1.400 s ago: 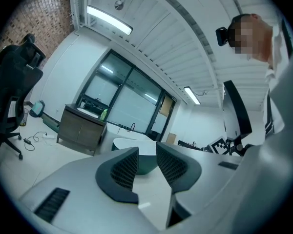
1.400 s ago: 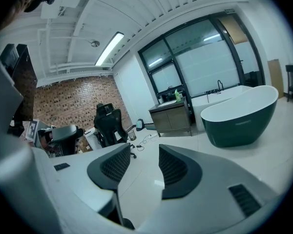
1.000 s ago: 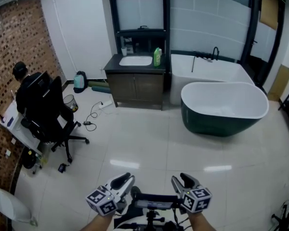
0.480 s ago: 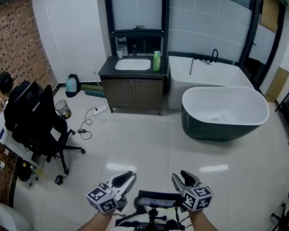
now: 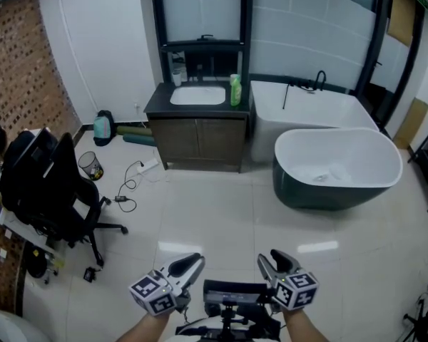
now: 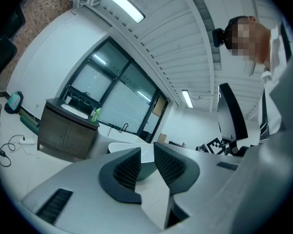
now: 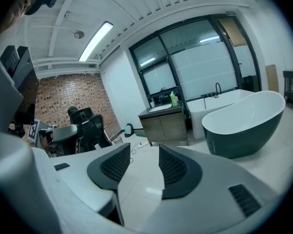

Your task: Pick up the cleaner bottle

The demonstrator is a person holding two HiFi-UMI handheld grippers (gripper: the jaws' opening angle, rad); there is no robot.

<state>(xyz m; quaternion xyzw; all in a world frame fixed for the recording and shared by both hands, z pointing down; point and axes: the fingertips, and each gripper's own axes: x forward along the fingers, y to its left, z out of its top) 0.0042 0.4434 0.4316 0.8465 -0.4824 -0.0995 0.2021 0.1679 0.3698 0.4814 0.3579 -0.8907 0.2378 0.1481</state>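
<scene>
Your left gripper point(image 5: 191, 263) is clenched on nothing, and your right gripper point(image 5: 271, 262) is released, its jaws apart and empty, both low over the pale floor point(image 5: 214, 205). Far ahead, the green cleaner bottle point(image 5: 235, 90) stands upright on the dark vanity point(image 5: 200, 130), just beside the sink point(image 5: 197, 95).
</scene>
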